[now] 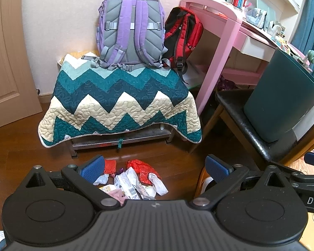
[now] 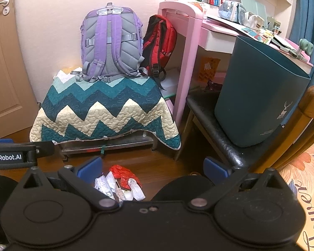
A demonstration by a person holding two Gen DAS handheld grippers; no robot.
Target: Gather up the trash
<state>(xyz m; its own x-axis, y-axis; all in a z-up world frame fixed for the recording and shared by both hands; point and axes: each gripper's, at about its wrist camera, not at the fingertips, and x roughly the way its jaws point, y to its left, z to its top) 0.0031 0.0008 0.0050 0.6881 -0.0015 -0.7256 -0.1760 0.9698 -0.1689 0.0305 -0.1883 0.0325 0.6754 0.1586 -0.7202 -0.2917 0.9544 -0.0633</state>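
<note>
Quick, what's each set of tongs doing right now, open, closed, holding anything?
Left tongs: open, holding nothing, above the trash pile.
Right tongs: open, holding nothing.

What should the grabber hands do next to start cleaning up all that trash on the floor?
Probably lower the left gripper onto the red wrapper and close on it. Both grippers are open and empty, the trash pile lies on the floor just below them, and the teal bin waits on the chair.
</note>
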